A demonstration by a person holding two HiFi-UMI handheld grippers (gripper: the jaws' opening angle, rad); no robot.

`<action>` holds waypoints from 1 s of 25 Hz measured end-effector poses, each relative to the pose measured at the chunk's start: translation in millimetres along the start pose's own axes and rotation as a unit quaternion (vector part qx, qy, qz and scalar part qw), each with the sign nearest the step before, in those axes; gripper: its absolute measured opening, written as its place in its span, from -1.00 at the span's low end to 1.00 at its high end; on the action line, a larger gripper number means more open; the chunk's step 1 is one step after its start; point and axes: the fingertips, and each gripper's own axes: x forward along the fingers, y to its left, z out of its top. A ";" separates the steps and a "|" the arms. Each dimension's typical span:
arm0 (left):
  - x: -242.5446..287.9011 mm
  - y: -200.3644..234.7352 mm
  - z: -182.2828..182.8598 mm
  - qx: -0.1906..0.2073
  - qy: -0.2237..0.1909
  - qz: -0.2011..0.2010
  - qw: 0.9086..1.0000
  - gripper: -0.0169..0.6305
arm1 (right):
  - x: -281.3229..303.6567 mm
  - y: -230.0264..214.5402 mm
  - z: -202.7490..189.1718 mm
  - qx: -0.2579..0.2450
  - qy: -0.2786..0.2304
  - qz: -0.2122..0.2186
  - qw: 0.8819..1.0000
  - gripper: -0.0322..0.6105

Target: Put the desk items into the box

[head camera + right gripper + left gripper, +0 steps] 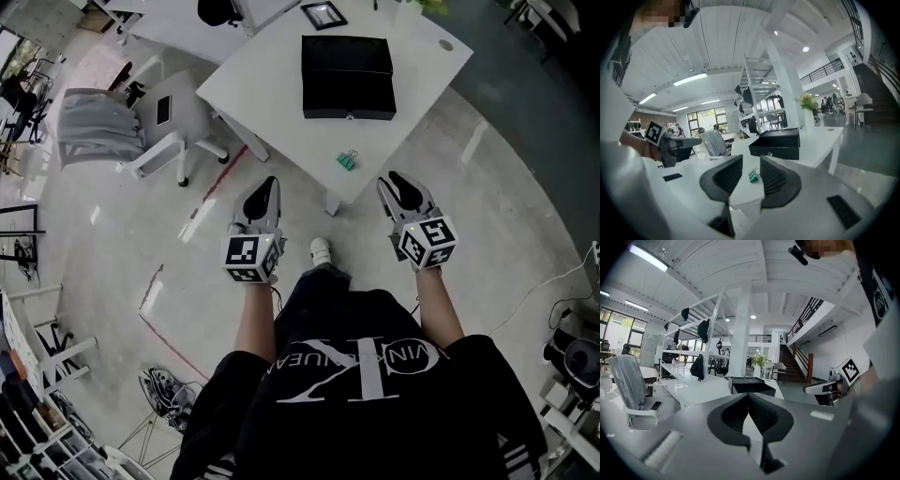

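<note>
While the left tool [749, 396] sits closed, the right tool [751, 164] gapes; both empty.

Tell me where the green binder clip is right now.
Head view: the small green binder clip lies on the white desk near its front corner, just before the black rectangular box, closer to the right tongs.

Pale glossy floor [112, 234] with red tape lines [220, 173], white desk [272, 66], grey office chair [94, 127], white column [740, 333], dark-railed staircase [799, 364], far windows [705, 119], ceiling strip lights [689, 79]
</note>
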 end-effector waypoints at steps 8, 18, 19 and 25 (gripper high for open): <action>44.6 16.5 -1.6 -0.002 0.014 -0.024 1.000 -0.91 | 39.6 -9.9 -9.3 0.009 0.039 0.007 0.999 -0.65; 92.6 32.6 -11.8 0.000 0.027 -0.057 0.998 -0.91 | 92.8 -19.8 -35.5 0.019 0.121 0.024 0.992 -0.65; 95.9 33.3 -15.0 -0.002 0.030 -0.059 0.998 -0.91 | 97.3 -20.0 -39.4 0.023 0.132 0.028 0.991 -0.65; 111.6 32.4 -24.3 -0.006 0.045 -0.057 0.997 -0.91 | 117.8 -24.4 -58.9 0.024 0.186 0.057 0.981 -0.65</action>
